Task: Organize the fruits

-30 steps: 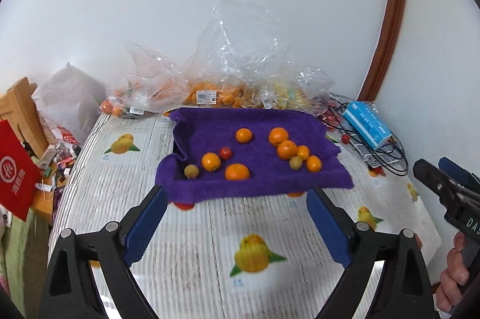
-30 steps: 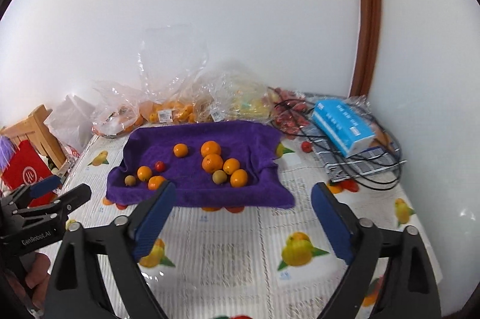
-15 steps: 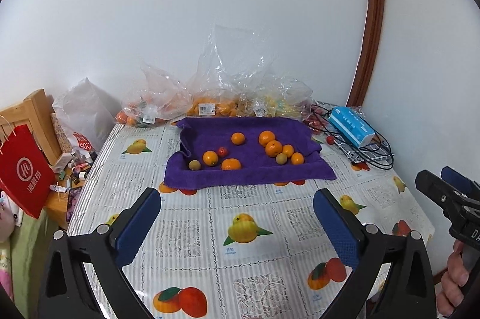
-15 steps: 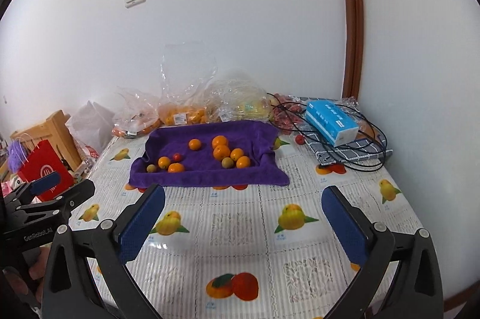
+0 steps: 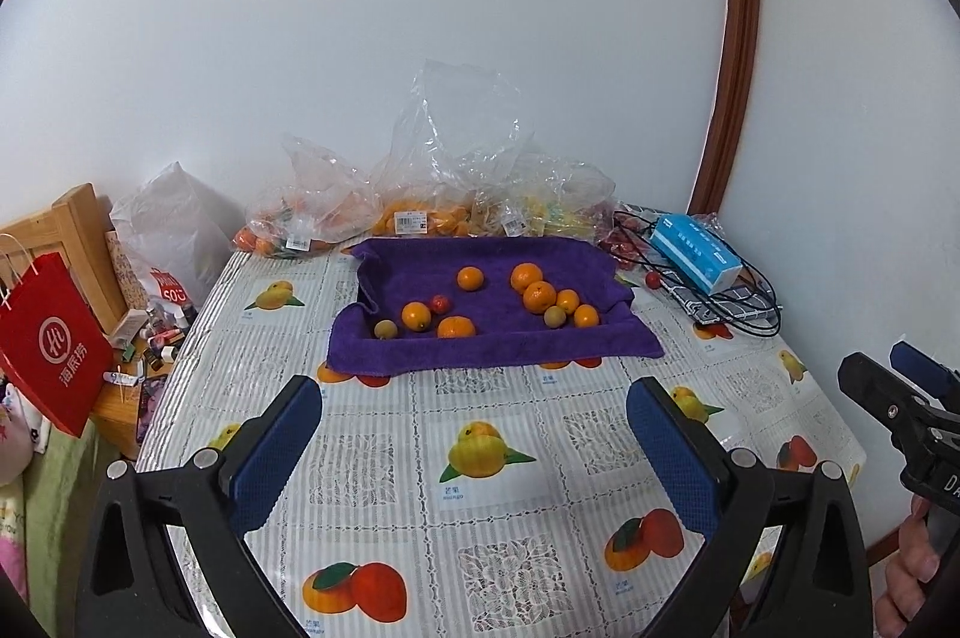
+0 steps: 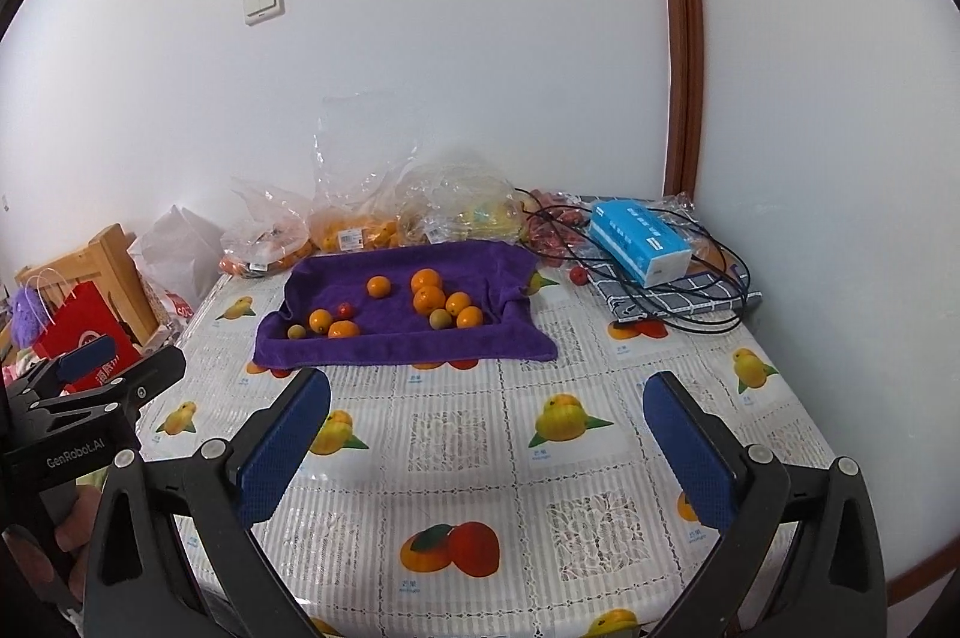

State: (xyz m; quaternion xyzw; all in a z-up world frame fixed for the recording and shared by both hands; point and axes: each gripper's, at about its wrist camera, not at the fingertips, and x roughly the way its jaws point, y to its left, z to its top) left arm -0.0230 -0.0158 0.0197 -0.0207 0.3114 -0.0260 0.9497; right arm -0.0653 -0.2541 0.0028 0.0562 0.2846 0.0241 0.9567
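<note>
A purple towel [image 5: 498, 344] [image 6: 390, 344] lies on the far half of the table. On it sit several oranges [image 5: 538, 296] [image 6: 428, 299], a small red fruit [image 5: 440, 303] [image 6: 344, 309] and two greenish-brown fruits [image 5: 385, 329] [image 6: 440, 319]. My left gripper [image 5: 474, 401] hangs open over the near tablecloth, well short of the towel, nothing between its blue pads. My right gripper [image 6: 489, 395] is likewise open and empty above the near table. Each gripper shows at the edge of the other's view.
Clear plastic bags of fruit [image 5: 420, 212] [image 6: 360, 230] line the wall behind the towel. A blue tissue box [image 5: 696, 260] [image 6: 639, 248] and black cables [image 6: 690, 302] lie at the far right. A red paper bag [image 5: 51, 338] and wooden furniture stand left of the table.
Both grippers have pulled back from the towel and risen a little, so more of the near tablecloth shows. Their jaws stand slightly wider than a second ago.
</note>
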